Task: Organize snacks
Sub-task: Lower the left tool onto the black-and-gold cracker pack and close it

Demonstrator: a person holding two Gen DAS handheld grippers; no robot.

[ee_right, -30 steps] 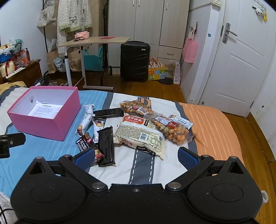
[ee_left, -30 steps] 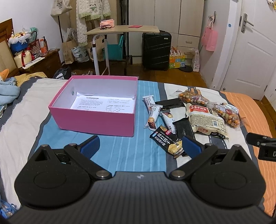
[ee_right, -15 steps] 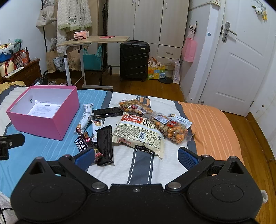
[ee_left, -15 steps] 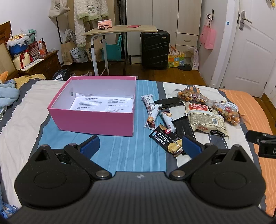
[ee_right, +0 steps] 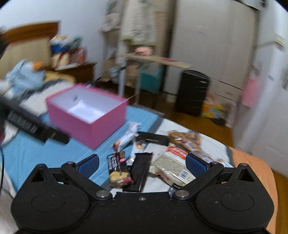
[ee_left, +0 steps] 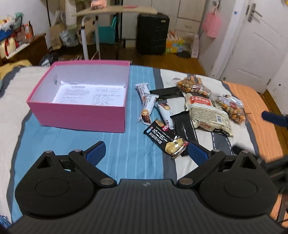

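Observation:
An open pink box (ee_left: 81, 115) with a printed sheet inside sits on the striped bed; in the blurred right wrist view the pink box (ee_right: 100, 126) lies at the left. Right of it lie several snack packs: a black cracker pack (ee_left: 165, 138), white bars (ee_left: 147, 106), a black flat pack (ee_left: 185, 124), a large beige bag (ee_left: 207, 113) and two bags of nuts (ee_left: 194, 86). My left gripper (ee_left: 144, 153) is open above the blue stripes, holding nothing. My right gripper (ee_right: 142, 163) is open just above the black cracker pack (ee_right: 118, 169) and the black flat pack (ee_right: 140, 169).
The bed's orange edge (ee_left: 261, 126) runs along the right. Beyond the bed stand a rolling desk (ee_left: 115, 10), a black suitcase (ee_left: 153, 34) and a white door (ee_left: 255, 45). Bedding and clothes (ee_right: 25, 75) are piled at the far left.
The right gripper has swung sharply left and down toward the black packs, blurring its view. The left gripper has moved a little forward and lower. Both have stayed open.

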